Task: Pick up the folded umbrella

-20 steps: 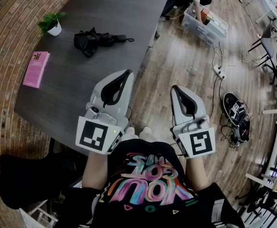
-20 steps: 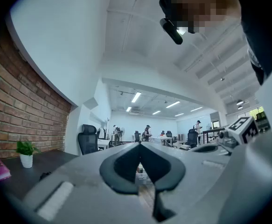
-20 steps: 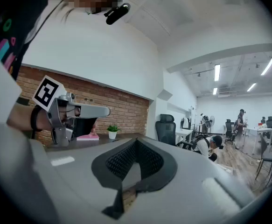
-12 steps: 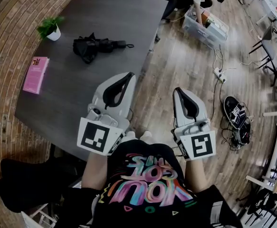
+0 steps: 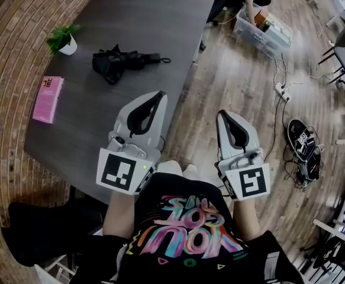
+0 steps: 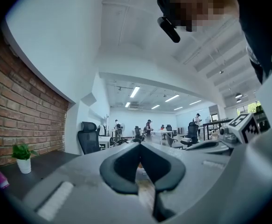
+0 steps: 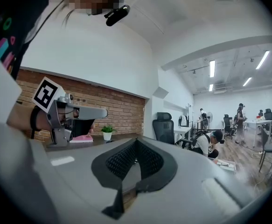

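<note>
A black folded umbrella (image 5: 122, 61) lies on the dark grey table (image 5: 142, 22), its fabric bunched at the left and its handle pointing right. My left gripper (image 5: 160, 94) hovers over the table's near right edge, well short of the umbrella, with its jaws shut and nothing between them. My right gripper (image 5: 222, 114) is held level over the wooden floor beside the table, shut and empty too. In the left gripper view the jaws (image 6: 140, 144) meet at their tips. The umbrella does not show in either gripper view.
A small potted plant (image 5: 64, 38) and a pink booklet (image 5: 48, 99) sit near the table's left edge by the brick wall. On the floor at right are a clear storage bin (image 5: 262, 28), a power strip with cables (image 5: 281, 90) and shoes (image 5: 302, 149). People work at far desks.
Both grippers have kept their places and stayed shut. The head view has shifted slightly, so the table and umbrella sit a little further right.
</note>
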